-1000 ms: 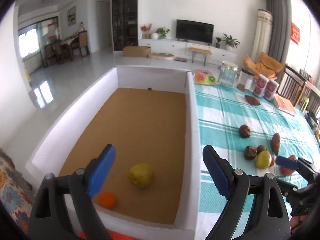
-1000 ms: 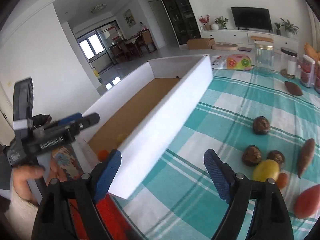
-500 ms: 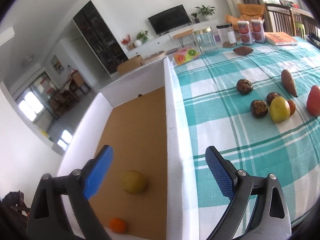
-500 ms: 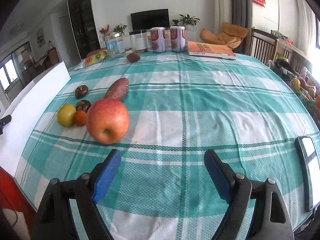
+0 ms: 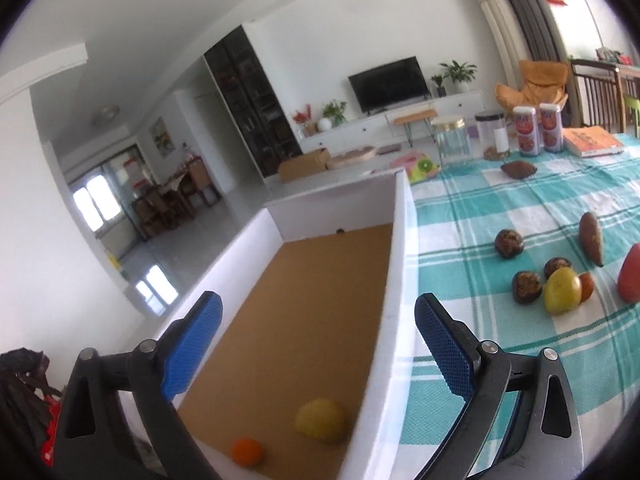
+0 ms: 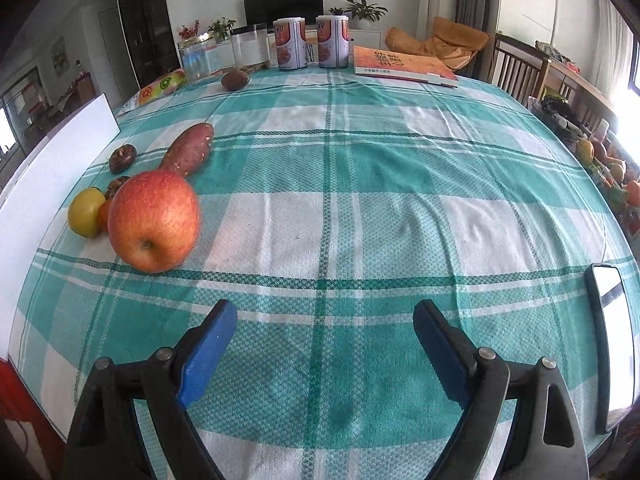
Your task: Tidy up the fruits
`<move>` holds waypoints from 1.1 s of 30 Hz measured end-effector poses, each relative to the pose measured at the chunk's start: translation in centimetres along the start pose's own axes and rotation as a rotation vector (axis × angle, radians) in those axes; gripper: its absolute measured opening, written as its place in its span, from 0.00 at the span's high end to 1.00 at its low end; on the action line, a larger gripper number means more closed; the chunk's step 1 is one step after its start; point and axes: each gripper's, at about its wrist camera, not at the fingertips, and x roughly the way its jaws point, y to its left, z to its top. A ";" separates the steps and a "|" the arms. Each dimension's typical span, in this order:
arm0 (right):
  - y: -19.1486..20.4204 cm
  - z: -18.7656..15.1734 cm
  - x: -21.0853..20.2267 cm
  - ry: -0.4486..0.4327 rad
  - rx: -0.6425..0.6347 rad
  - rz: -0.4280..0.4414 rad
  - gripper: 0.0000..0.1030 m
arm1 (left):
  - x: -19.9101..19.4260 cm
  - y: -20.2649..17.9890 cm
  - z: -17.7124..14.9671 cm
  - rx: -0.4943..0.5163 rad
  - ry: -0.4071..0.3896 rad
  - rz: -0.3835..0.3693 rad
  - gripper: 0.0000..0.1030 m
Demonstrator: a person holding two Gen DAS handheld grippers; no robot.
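A white box [image 5: 394, 264] with a brown floor holds a yellow fruit [image 5: 321, 420] and a small orange [image 5: 247, 452] at its near end. My left gripper [image 5: 318, 340] is open and empty above the box's near right wall. On the checked cloth lie a red apple [image 6: 154, 226], a yellow fruit [image 6: 85, 212], a small orange [image 6: 103, 214], a sweet potato [image 6: 188, 154] and dark round fruits [image 6: 123, 158]. My right gripper [image 6: 324, 348] is open and empty, low over the cloth, right of the apple.
Two cans [image 6: 312, 42], glass jars [image 6: 248, 46], a book [image 6: 402, 68] and a dark fruit [image 6: 235, 79] stand at the table's far edge. A phone [image 6: 612, 358] lies at the right edge. Chairs [image 6: 520, 72] stand beyond the table.
My left gripper has tilted up and swung right, off the box floor toward its right wall. My right gripper has swung right from the box to face the apple and open cloth.
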 end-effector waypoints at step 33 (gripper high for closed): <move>-1.1 2.0 3.5 -0.005 0.047 -0.042 0.00 | 7.4 -13.9 -6.0 -0.086 0.406 -0.521 0.00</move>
